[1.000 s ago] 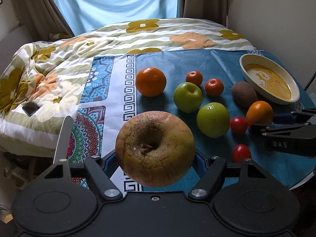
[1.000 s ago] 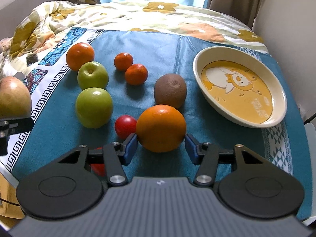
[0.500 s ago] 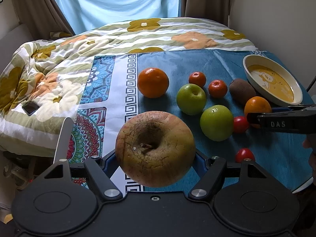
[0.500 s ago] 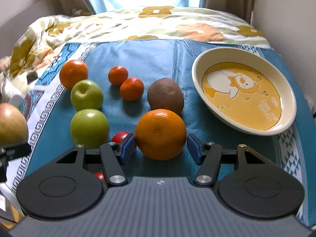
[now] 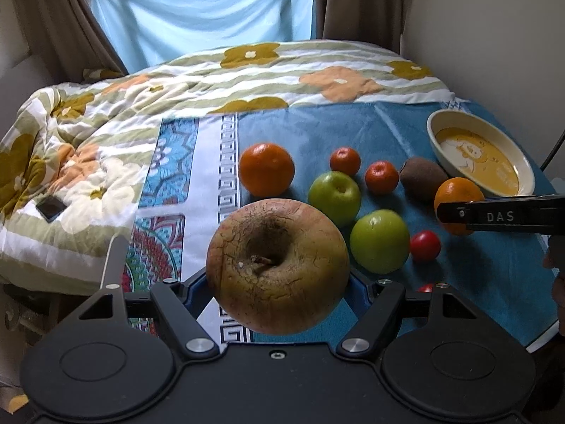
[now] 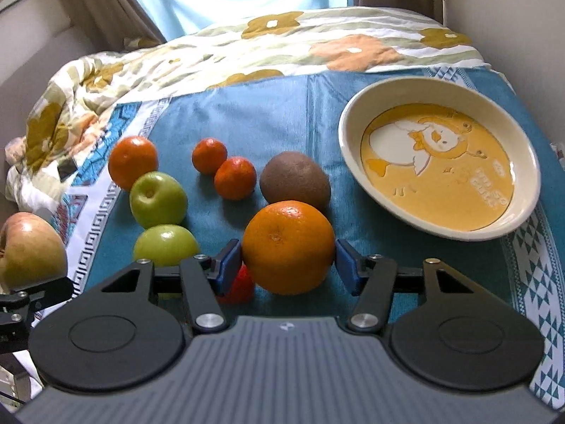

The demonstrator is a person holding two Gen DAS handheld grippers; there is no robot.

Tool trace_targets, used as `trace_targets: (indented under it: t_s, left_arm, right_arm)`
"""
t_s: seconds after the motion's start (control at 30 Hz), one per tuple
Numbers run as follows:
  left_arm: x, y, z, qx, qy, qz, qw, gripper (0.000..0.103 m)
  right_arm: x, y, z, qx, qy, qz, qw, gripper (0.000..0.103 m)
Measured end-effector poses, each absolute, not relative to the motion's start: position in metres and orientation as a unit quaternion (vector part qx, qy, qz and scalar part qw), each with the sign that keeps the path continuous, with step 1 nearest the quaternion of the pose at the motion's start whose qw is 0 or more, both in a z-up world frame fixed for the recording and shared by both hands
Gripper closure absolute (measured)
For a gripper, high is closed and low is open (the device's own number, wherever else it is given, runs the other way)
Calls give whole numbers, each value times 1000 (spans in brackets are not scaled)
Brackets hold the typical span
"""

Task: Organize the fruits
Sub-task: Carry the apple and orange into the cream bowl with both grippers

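Russet apple [image 5: 277,268], stem end facing camera, pinched by left fingers [image 5: 356,291], orange [image 6: 287,247] pinched by right fingers [image 6: 348,265]

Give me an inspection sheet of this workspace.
Surface: blue tablecloth over the table, patterned border at its left.
Job's things: duck dish empty; kiwi, two green apples, large orange, two mandarins, cherry tomatoes on cloth.
Clutter: phone on the quilt.
Grippers: left gripper shut on russet apple; right gripper shut on orange.
Cables: dark cord right of dish.
Surroundings: floral quilt, curtains, window.
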State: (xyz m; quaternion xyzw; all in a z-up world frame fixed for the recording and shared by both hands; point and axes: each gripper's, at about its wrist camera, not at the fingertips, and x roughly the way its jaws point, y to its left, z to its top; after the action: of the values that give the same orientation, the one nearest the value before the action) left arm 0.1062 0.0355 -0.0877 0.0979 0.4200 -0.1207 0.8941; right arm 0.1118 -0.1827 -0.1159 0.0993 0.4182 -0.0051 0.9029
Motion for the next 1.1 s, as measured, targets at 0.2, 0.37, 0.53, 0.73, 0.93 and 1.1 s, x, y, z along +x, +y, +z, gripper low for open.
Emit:
trace_targets:
  t_s: [0.2, 0.37, 0.53, 0.73, 0.93, 1.1]
  left_arm:
    - [107, 19, -64, 103, 398, -124, 903, 25]
    - [107, -5, -39, 92, 379, -127, 912, 25]
    - [111, -41, -23, 80, 373, -122, 916, 25]
    - [128, -96, -21, 71, 371, -133, 916, 24]
    - [161, -152, -34, 77, 376, -157, 910, 24]
    - [192, -192, -53, 90, 388, -172, 901, 25]
  right_arm:
    - [102, -200, -85, 109, 392, -5, 913, 31]
    - [97, -232, -58, 104, 380, -8, 919, 31]
    - [96, -270, -35, 92, 376, -4, 922, 31]
    - [102, -320, -28, 83, 380, -2, 921, 31]
    - [118, -366, -38, 90, 382, -9, 920, 31]
    - [137, -396, -51, 96, 386, -15, 918, 31]
